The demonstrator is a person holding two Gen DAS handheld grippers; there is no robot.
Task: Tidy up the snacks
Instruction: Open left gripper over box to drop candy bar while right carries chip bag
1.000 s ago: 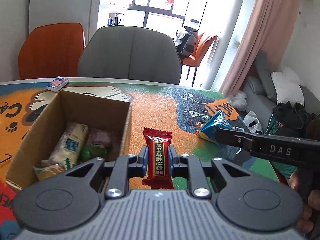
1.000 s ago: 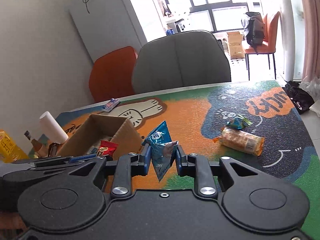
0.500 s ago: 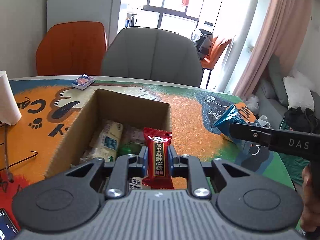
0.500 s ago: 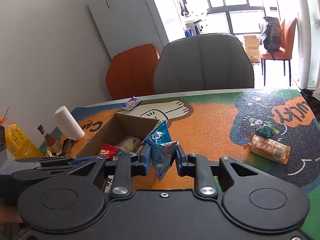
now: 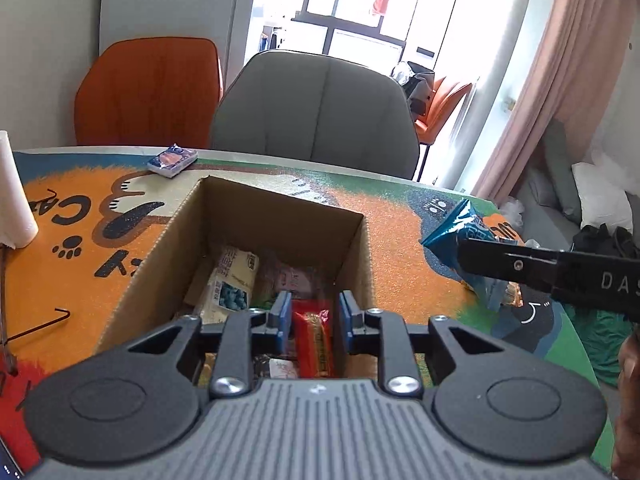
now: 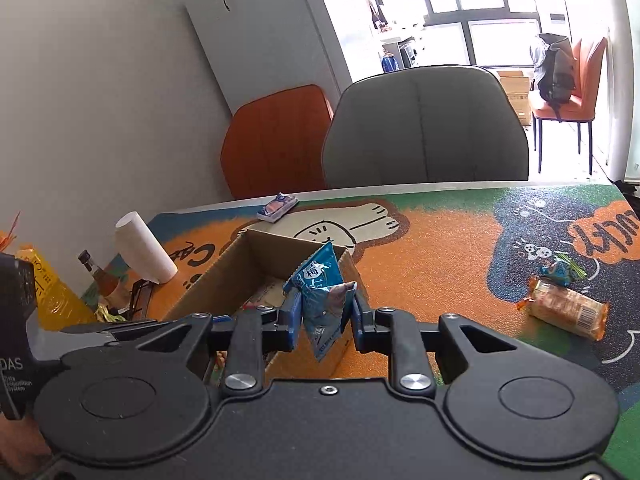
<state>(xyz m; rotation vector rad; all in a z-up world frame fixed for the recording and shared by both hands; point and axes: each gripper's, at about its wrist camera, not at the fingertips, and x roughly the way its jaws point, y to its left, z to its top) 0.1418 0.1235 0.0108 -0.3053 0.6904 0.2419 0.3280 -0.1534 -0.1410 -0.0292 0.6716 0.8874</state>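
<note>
Left hand-held gripper (image 5: 312,322) hangs over the cardboard box (image 5: 280,216), jaws opening, pads clear of the red candy packet (image 5: 314,334) dropping between them, long axis running away from the camera. Let it fall flat among the packets before withdrawing. Right hand-held gripper (image 6: 323,316) stays clamped on the blue snack pouch (image 6: 322,296), pointed tip up, beside the box on the counter (image 6: 440,264).

Left gripper (image 5: 312,322): grey ribbed body, black linkage arms, silver screws, blue pads (image 5: 282,316). Right gripper (image 6: 325,316): black housing, round caps, blue pads, white "DAS" lettering on its side.
</note>
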